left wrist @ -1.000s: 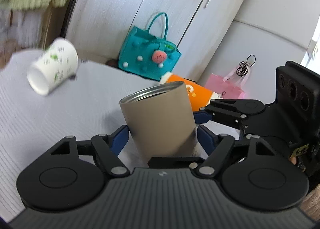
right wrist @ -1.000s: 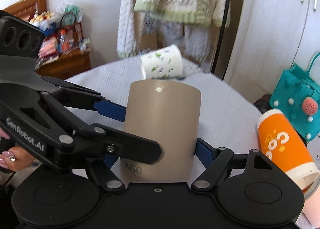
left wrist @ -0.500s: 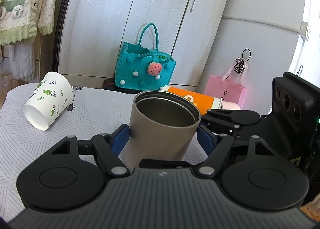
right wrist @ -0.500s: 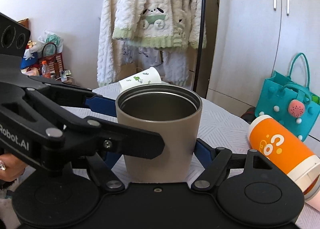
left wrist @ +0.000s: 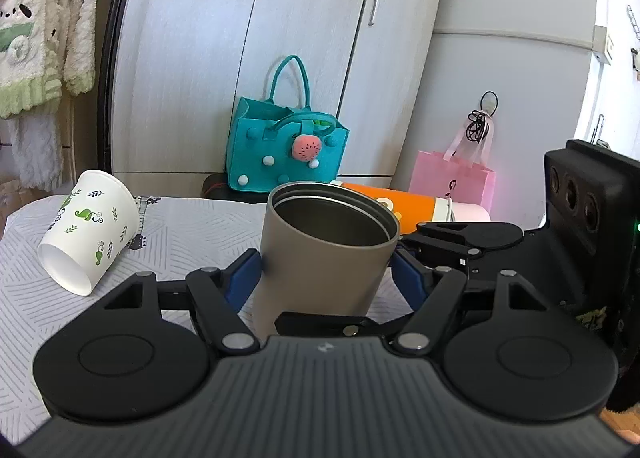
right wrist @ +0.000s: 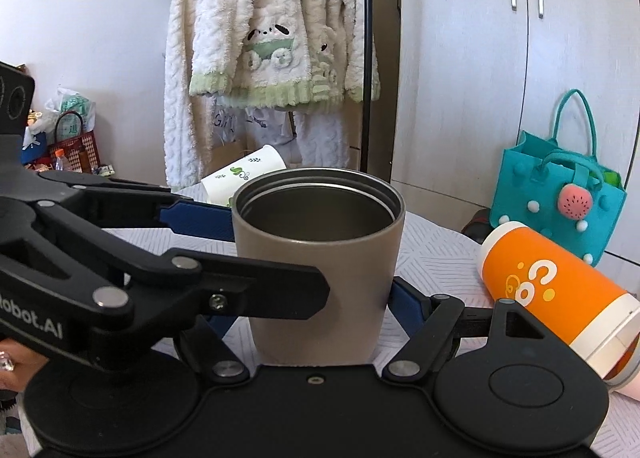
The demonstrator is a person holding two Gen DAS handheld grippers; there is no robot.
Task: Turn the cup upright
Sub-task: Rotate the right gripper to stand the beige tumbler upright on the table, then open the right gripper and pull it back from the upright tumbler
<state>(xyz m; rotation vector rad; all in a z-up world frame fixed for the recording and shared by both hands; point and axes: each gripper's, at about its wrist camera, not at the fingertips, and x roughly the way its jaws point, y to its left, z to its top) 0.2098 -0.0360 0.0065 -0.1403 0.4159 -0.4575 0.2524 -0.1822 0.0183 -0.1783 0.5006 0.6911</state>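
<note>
A tan metal cup (left wrist: 326, 258) stands upright with its open mouth up, on the patterned tablecloth (left wrist: 192, 234). My left gripper (left wrist: 326, 274) has its blue pads against both sides of the cup. My right gripper (right wrist: 320, 298) also holds the cup (right wrist: 320, 270) from another side, its blue pads at the cup's flanks. In the right wrist view the left gripper's black arm crosses in front of the cup. The cup's base is hidden behind the gripper bodies.
A white paper cup with green leaves (left wrist: 88, 226) lies on its side at the left. An orange tumbler (right wrist: 556, 290) lies on its side at the right. A teal bag (left wrist: 286, 154) and a pink bag (left wrist: 456, 182) stand by the cupboard.
The tan cup has turned from mouth tilted away to upright with its opening up, held by both grippers. Both views have levelled out.
</note>
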